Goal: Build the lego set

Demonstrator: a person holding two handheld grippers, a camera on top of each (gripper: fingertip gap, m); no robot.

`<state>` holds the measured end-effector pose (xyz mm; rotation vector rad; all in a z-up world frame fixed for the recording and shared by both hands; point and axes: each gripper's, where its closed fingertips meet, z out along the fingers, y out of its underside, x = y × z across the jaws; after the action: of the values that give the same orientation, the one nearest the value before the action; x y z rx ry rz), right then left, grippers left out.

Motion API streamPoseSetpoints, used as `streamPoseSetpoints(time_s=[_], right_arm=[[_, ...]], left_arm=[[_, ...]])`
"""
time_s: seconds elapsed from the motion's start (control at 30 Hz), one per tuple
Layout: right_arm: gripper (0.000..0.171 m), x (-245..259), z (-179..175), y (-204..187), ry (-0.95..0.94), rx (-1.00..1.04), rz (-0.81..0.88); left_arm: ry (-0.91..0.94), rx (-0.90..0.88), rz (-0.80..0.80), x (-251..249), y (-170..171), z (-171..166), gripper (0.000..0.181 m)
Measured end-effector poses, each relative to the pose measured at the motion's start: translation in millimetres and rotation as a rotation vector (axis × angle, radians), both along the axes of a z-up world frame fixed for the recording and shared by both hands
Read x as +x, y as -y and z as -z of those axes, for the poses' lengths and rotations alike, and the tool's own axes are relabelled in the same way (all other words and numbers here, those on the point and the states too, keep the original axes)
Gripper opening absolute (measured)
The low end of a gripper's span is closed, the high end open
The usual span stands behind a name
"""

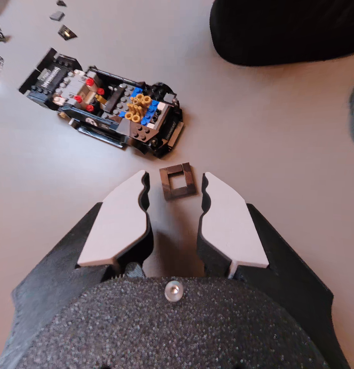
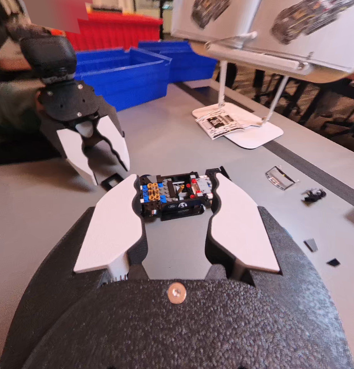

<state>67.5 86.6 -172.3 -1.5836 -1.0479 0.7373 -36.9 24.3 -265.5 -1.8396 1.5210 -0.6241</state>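
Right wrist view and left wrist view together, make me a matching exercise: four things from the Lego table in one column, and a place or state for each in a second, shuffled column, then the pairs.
Things
1. half-built black Lego car
2. dark square frame piece
3. blue plastic bins
4. clear curved windshield piece

Places or states
A. lying loose on the table, right of the car in the right wrist view
B. between the open fingers of the right gripper
C. at the far edge of the table
D. flat on the table at the open tips of the left gripper

Pairs: 1-B, 2-D, 3-C, 4-A
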Motion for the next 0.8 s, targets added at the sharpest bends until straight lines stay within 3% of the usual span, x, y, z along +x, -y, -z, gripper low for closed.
streamPoseSetpoints(time_s=[0.13,0.27,0.37,0.47,0.57,0.67,0.8], right_arm=[[0.064,22,-9,-20,-0.146,0.047,0.195],[0.062,46,-13,-39,-0.167,0.106,0.362],[0.050,56,-15,-43,-0.210,0.094,0.419],[0.040,60,-12,-43,-0.191,0.105,0.446],[0.030,62,-16,-42,-0.186,0.147,0.470],[0.018,67,-25,-41,-0.206,0.209,0.504],[0.017,70,-25,-43,-0.192,0.246,0.514]], left_arm=[[0.194,0.106,-0.173,-11,-33,-47,0.043],[0.471,0.328,-0.536,-60,-93,-125,0.000],[0.598,0.530,-0.879,-123,-137,-177,0.000],[0.627,0.687,-1.082,-167,-163,-212,0.000],[0.599,0.762,-1.191,-186,-188,-226,0.000],[0.567,0.735,-1.275,-199,-217,-217,0.000],[0.535,0.737,-1.305,-205,-238,-205,0.000]])
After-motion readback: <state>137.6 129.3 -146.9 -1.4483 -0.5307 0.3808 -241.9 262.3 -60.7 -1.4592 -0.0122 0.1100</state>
